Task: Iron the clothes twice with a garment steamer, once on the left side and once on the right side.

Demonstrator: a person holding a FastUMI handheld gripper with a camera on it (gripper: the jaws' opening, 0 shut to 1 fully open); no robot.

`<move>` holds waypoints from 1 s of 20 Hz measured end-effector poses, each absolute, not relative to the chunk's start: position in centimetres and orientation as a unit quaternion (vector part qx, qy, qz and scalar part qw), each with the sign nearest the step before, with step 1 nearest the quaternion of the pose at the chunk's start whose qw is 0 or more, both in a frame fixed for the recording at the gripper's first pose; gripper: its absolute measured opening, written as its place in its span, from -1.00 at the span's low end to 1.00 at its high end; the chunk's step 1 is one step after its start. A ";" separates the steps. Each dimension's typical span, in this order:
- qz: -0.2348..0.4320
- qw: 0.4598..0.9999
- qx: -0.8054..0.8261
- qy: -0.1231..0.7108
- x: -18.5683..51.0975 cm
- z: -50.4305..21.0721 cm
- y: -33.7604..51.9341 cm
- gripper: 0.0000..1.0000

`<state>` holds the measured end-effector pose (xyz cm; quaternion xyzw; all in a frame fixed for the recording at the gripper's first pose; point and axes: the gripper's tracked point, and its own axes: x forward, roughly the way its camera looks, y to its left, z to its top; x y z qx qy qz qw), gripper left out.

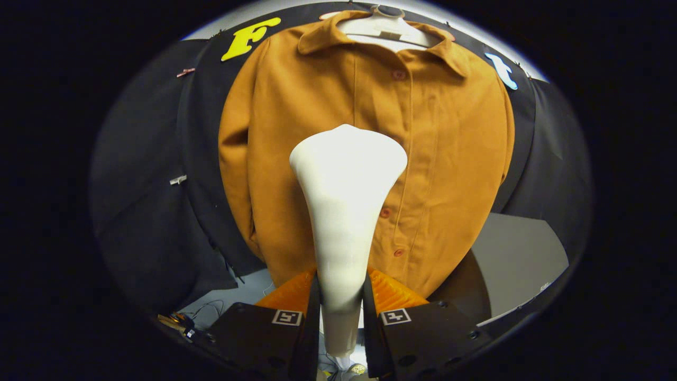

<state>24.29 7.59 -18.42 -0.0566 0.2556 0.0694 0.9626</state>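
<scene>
Gripper view shows the claw (341,296) pinching the handle of a white garment steamer (346,211), one finger pressed on each side of it. The steamer's wide head rises beyond the fingers, over the middle of a brown buttoned jacket (439,132). The jacket hangs from a white hanger (389,26) against the black booth wall (148,174).

No readable text, brand or number anywhere (the square black-and-white markers (287,317) on the gripper (341,296) carry coded patterns, not words).
</scene>
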 end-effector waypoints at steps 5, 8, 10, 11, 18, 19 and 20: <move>0.053 0.980 -0.045 0.188 23.8 -13.1 3.7 -0.22; 0.035 0.987 -0.038 0.153 23.7 -10.7 1.0 -0.22; 0.023 0.990 -0.033 0.134 23.7 -9.5 -0.7 -0.23; 0.019 0.991 -0.031 0.127 23.6 -9.0 -1.4 -0.22; 0.002 0.995 -0.020 0.100 23.5 -7.7 -5.6 -0.23; 0.001 0.995 -0.020 0.098 23.5 -7.6 -5.9 -0.22; 0.000 0.995 -0.019 0.096 23.5 -7.5 -6.3 -0.22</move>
